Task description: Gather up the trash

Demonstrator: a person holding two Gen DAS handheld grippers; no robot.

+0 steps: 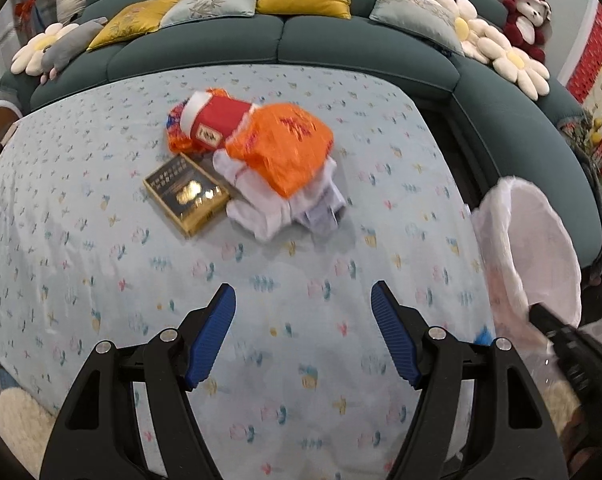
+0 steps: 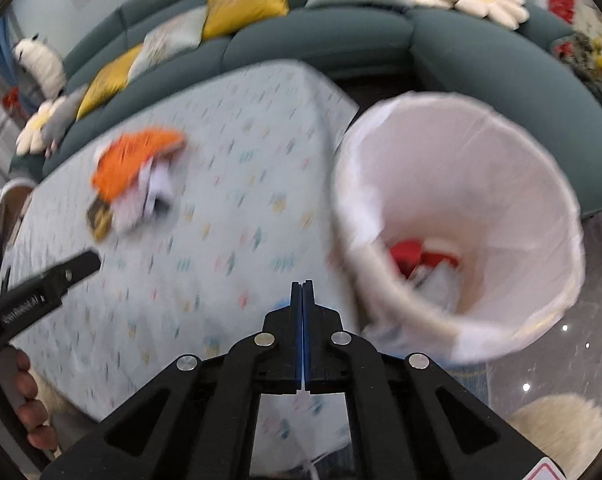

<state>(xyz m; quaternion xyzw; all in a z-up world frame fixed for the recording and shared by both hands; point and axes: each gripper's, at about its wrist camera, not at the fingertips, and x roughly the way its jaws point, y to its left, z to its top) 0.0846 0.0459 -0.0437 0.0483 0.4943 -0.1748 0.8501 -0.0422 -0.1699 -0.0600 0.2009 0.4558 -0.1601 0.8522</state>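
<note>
A pile of trash lies mid-table: a red carton, an orange plastic bag, white crumpled wrapping and a black-and-gold box. The pile also shows blurred in the right wrist view. My left gripper is open and empty, above the cloth short of the pile. My right gripper is shut with nothing visible between its pads, beside a white-lined bin that holds red and white trash. The bin also shows in the left wrist view.
The table has a light blue patterned cloth. A dark green sofa with cushions and plush toys wraps the far side and right. Fluffy stools stand on the shiny floor near the table's edge.
</note>
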